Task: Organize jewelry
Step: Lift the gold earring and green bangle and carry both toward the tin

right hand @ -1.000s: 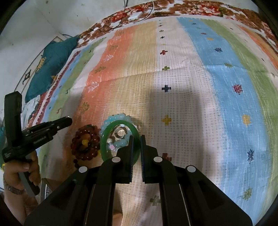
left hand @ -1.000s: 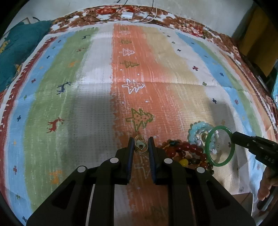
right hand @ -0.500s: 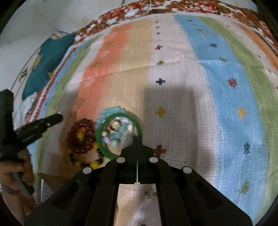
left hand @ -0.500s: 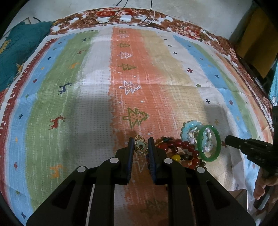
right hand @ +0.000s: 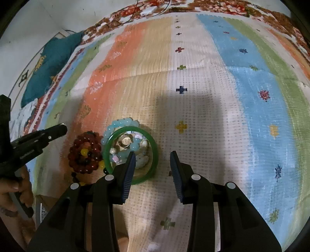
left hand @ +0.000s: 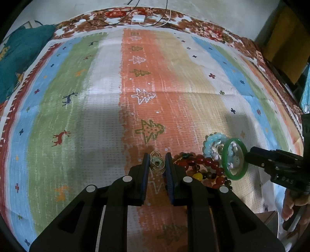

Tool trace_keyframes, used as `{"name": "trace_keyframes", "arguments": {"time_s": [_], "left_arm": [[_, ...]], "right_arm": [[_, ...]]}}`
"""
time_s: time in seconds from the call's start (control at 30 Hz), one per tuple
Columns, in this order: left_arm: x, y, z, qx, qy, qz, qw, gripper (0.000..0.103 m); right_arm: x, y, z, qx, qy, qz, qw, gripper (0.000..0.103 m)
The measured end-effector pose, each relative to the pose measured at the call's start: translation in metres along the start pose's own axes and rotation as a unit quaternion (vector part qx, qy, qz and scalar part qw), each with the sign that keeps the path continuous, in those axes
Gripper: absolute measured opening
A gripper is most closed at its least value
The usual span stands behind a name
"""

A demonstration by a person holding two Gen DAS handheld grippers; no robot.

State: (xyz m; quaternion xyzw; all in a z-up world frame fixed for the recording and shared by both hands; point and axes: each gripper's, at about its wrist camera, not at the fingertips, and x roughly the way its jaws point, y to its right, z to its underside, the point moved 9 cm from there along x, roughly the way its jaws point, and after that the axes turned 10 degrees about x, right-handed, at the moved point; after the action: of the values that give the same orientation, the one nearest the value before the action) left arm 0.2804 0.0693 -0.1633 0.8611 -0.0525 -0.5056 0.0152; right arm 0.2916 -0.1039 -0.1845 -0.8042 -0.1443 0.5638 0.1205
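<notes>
Left gripper fingers clamp gold pendant | right gripper fingers spread | no legible writing

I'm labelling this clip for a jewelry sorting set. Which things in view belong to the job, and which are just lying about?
Part of the job:
- gold ornament, held in the left tool
- green bangle
- light blue bead bracelet
- dark red bead bracelet
- right tool, open

Just lying about:
- striped cloth
- teal cushion
- white charger and cables

A striped patterned cloth covers the surface, a pale wall behind, possibly plaster.
</notes>
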Motion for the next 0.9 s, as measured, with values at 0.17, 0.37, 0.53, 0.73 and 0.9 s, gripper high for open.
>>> {"name": "trace_keyframes", "arguments": {"time_s": [0.17,0.37,0.53,0.73,0.9], "left_arm": [[0.002,0.002,0.001,0.005,-0.003,-0.001,1.0,0.016],[0.003,0.003,0.001,0.007,-0.004,-0.003,1.0,0.016],[0.004,0.004,0.002,0.011,-0.006,-0.005,0.9999,0.016],[-0.003,0.004,0.002,0.008,0.001,-0.004,1.0,0.016],[-0.013,0.004,0.005,0.005,0.008,-0.002,1.0,0.016]], "right_arm": [[0.011,0.004,0.001,0.002,-0.011,0.004,1.0,0.037],[0.014,0.008,0.0,0.006,-0.011,0.012,1.0,0.018],[0.015,0.008,0.002,0.001,-0.01,0.015,1.0,0.01],[0.007,0.007,0.001,-0.003,0.001,0.014,1.0,0.008],[-0.006,0.005,0.001,-0.004,0.019,0.013,1.0,0.008]]}}
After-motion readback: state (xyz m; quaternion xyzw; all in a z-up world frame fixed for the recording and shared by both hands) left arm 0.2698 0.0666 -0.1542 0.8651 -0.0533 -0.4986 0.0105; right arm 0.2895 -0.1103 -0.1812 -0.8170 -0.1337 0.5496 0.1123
